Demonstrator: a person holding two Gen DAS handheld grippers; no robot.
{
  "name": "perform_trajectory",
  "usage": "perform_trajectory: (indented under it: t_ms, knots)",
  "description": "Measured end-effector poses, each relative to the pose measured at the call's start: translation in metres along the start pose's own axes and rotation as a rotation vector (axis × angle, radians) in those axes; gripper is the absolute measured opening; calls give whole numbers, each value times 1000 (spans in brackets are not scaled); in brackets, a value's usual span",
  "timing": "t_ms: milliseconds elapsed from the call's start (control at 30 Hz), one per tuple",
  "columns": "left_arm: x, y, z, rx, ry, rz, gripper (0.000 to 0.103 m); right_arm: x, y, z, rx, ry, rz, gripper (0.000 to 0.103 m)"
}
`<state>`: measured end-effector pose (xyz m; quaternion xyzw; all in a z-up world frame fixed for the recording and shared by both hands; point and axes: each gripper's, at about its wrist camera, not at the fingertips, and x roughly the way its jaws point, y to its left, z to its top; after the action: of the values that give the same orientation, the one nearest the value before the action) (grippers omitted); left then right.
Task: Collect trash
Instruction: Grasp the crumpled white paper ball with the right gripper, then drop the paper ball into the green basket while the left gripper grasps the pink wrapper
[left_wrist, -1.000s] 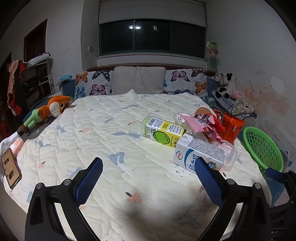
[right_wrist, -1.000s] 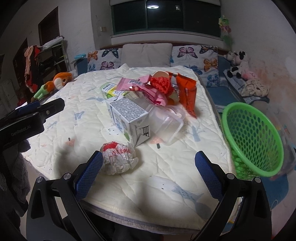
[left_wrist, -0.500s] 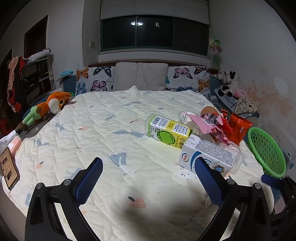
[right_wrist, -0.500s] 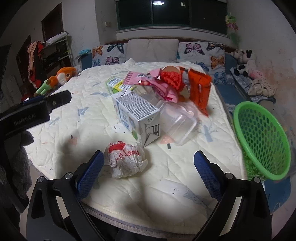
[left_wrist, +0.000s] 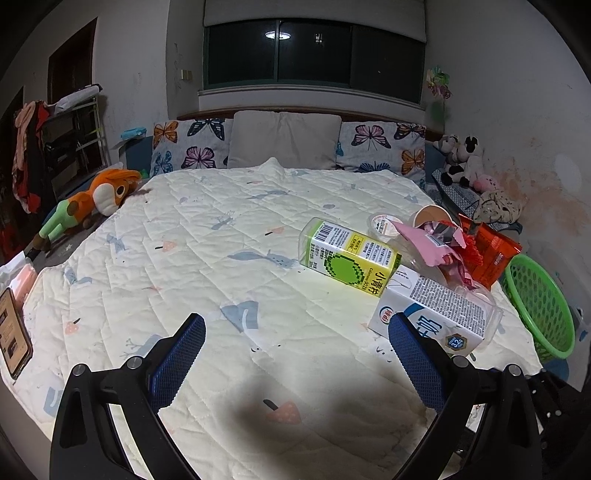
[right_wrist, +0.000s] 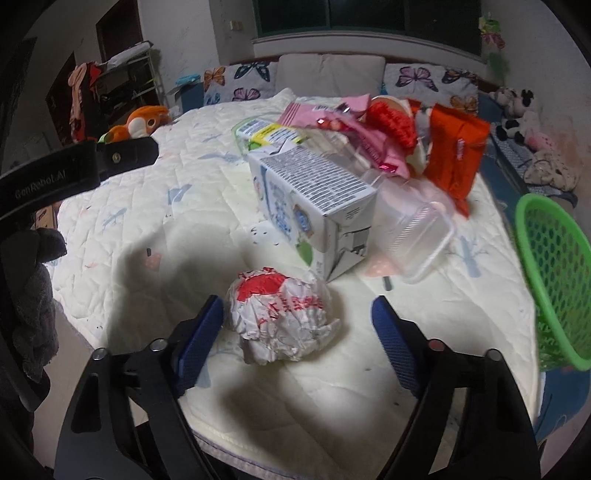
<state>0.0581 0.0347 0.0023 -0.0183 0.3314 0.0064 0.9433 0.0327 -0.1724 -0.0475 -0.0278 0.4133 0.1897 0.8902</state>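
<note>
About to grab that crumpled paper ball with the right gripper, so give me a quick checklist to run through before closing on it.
1. Crumpled paper ball between the right gripper fingers: ok, jaws closing.
2. Pads touching the ball: not yet, a gap shows on the right.
3. White carton clear of the fingers: ok.
4. Green basket in view with its mouth clear: ok.
5. Left gripper open and empty: ok.

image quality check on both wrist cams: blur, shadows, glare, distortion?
Left wrist: sharp overall; the ceiling light reflects in the dark window; a shadow falls on the quilt between the left claw's fingers; black fisheye corners. Right wrist: softer, blur on the green basket and orange packet; the right claw, closing, casts a shadow under the crumpled wrapper.
</note>
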Motion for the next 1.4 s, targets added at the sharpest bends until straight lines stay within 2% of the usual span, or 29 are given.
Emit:
perform_trajectory:
  t_ms: [200,333,667,933,1000,1167,1300,1400]
  knots:
    - [8,-4,1,-1,28,-27,96,3,2,-2,-3,17,49,62]
    - [11,-12,1,0,49,-49,96,-3,-3,-2,1,10,61,59]
    - [25,-45,11,-38,142,-142,96,-42,-39,-5,36,-58,33,59]
    - [35,-69,39,-25,108,-140,95,-63,-78,-8,105,-105,-6,59]
    - [42,-72,47,-22,107,-160,92,-66,-86,-8,123,-113,-13,59]
    - [65,-72,61,-52,148,-223,77,-70,-100,-8,152,-118,-25,59]
    - [86,-72,69,-78,196,-307,76,-69,-107,-8,169,-116,-33,59]
    - [96,-73,68,-72,220,-338,76,-68,-111,-7,177,-117,-38,59]
